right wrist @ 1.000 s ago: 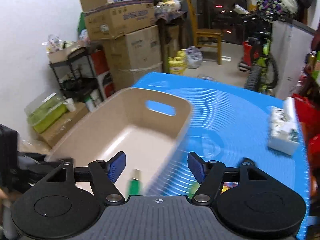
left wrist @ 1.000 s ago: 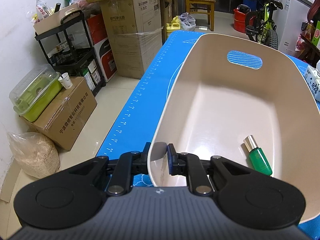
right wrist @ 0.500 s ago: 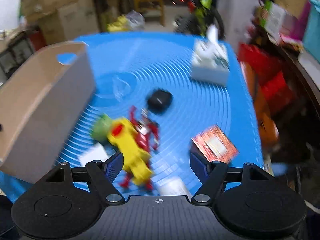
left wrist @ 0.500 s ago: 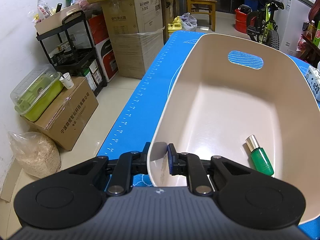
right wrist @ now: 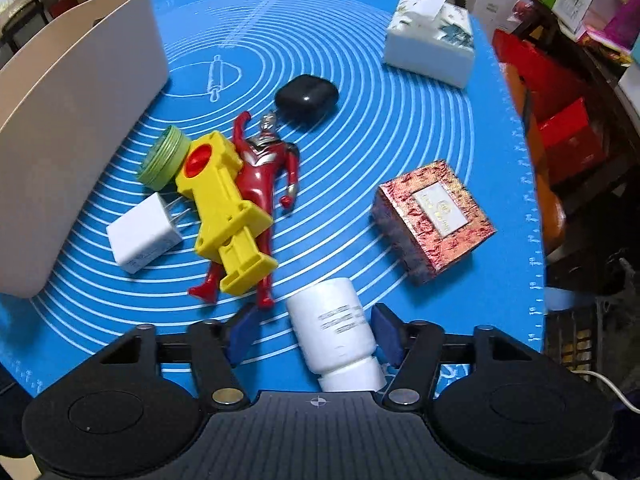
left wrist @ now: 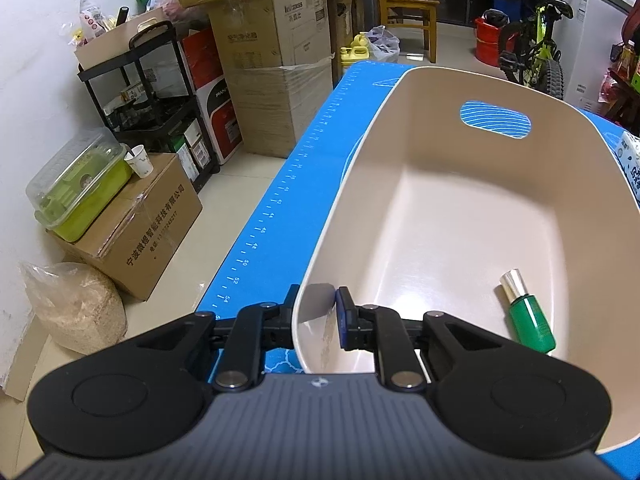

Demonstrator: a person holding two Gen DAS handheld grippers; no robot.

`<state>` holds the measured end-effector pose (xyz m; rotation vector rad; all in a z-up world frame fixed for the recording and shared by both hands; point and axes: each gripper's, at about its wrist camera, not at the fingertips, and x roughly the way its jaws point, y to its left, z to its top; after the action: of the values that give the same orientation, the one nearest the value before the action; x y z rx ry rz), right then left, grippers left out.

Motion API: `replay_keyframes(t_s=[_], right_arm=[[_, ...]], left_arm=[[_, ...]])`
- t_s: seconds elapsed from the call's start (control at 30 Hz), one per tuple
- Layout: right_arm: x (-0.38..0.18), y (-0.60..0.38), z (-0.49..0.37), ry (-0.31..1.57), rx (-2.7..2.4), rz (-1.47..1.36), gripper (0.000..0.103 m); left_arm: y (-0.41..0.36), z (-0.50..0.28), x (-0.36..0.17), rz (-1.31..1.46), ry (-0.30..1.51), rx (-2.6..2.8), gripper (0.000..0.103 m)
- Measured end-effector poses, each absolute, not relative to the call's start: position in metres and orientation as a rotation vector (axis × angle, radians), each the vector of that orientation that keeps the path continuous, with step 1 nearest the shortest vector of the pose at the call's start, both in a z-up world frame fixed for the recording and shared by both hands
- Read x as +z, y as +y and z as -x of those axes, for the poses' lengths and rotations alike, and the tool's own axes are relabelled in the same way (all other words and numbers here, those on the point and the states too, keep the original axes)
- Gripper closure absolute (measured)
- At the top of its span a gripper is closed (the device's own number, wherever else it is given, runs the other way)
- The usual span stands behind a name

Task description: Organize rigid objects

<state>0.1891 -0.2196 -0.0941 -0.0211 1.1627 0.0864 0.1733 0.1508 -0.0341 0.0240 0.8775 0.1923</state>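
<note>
Beige bin (left wrist: pixel 460 216) on blue mat (right wrist: pixel 400 128), left gripper (left wrist: pixel 320 314) clamped on its near rim, green bottle (left wrist: pixel 528 312) lying inside, right gripper (right wrist: pixel 314 334) just been closing, pads astride but not pressing white bottle (right wrist: pixel 334 324) lying on mat beside red figure (right wrist: pixel 268 172)

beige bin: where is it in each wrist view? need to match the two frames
Left wrist: the beige bin fills centre and right, the left hand-held gripper clamped on its near rim.
Right wrist: only its outer wall shows, at the left edge.
Shared landmark: the blue mat under it, also the tissue box.
</note>
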Motion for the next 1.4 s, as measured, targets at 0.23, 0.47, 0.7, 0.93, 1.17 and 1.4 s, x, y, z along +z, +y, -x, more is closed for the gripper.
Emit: replay_keyframes(t_s=[0.23,0.47,0.7,0.93,1.17,1.4], right_arm=[[-0.082,-0.213,-0.185,1.126,0.097,0.051,0.056],[-0.054,-0.219,-0.186,1.028,-0.004,-0.026,0.059],[-0.01,-0.196,-0.188,0.817,0.026,-0.081,0.059],[0.017,-0.157,-0.2,0.67,0.168,-0.179,0.059],[0.021,-0.112,-0.221,0.641,0.303,-0.244,0.059],[0.007,-0.066,-0.234,0.675,0.386,-0.233,0.059]], left_arm=[[0.148,-0.172,-0.035,-0.031,0.875,0.198,0.082],[0.148,-0.172,-0.035,-0.04,0.873,0.192,0.082],[0.148,-0.173,-0.035,-0.04,0.87,0.2,0.082],[0.15,-0.175,-0.034,-0.014,0.873,0.215,0.082],[0.151,-0.174,-0.035,-0.028,0.868,0.214,0.081],[0.148,-0.172,-0.037,-0.054,0.856,0.212,0.081]])
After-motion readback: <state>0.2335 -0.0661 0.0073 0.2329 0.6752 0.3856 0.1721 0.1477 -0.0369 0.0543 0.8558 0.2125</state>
